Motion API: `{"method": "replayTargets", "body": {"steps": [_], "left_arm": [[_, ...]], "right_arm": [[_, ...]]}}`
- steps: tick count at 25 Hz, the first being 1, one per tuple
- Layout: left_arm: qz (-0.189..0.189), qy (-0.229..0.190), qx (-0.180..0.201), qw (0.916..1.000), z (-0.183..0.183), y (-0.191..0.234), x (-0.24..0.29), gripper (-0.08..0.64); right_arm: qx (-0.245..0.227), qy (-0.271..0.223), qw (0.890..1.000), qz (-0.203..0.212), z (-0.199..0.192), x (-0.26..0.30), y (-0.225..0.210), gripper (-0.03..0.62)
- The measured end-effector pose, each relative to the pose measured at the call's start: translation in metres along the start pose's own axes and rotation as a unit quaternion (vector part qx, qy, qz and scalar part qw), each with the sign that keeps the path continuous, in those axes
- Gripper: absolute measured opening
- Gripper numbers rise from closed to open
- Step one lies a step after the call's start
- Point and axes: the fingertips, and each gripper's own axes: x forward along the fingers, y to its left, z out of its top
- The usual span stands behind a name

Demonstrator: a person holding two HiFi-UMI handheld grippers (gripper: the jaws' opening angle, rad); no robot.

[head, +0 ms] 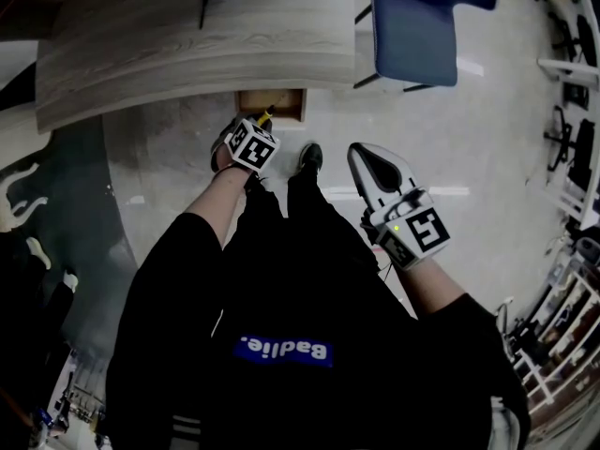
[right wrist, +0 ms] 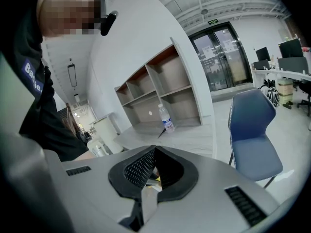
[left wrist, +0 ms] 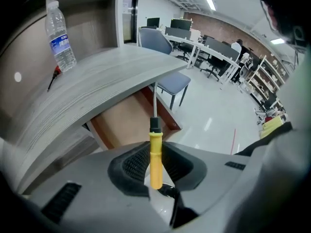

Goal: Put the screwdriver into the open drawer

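Observation:
My left gripper (head: pixel 255 137) (left wrist: pixel 155 152) is shut on the yellow handle of the screwdriver (left wrist: pixel 155 154) (head: pixel 265 117). It points steeply down, and the steel shaft runs ahead toward the open wooden drawer (left wrist: pixel 127 121) (head: pixel 272 104) under the desk's edge. The tip hangs just above the drawer's mouth and touches nothing. My right gripper (head: pixel 382 178) (right wrist: pixel 154 152) hangs off to the right, above the floor. Its jaws are together with nothing between them.
The grey wood desk (head: pixel 187 45) (left wrist: pixel 97 86) carries a water bottle (left wrist: pixel 60 38) (right wrist: pixel 167 119) and a thin red-handled tool (left wrist: pixel 53 76). A blue chair (head: pixel 427 22) (right wrist: pixel 252 135) stands right of the drawer. The person's shoe (head: pixel 310 156) is just below the drawer.

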Motion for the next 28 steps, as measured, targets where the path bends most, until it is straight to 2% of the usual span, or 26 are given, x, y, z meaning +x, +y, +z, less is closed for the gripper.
{"method": "replayTargets", "body": {"steps": [9,16,23,28], "left_arm": [[0.008,0.038,-0.004,0.9992,-0.002,0.017,0.020,0.074],[0.017,0.035,-0.032,0.9988,0.005,0.028,0.029,0.074],[0.022,0.015,-0.082,0.9962,0.014,0.037,0.041,0.074],[0.021,-0.010,-0.133,0.9909,0.023,0.043,0.044,0.074]], "right_arm": [[0.008,0.009,1.000,0.001,-0.006,0.002,-0.004,0.029],[0.009,0.021,1.000,0.000,-0.014,0.001,-0.006,0.029],[0.007,0.033,0.999,-0.005,-0.021,-0.002,-0.012,0.029],[0.006,0.040,0.999,-0.005,-0.022,0.000,-0.014,0.029]]}}
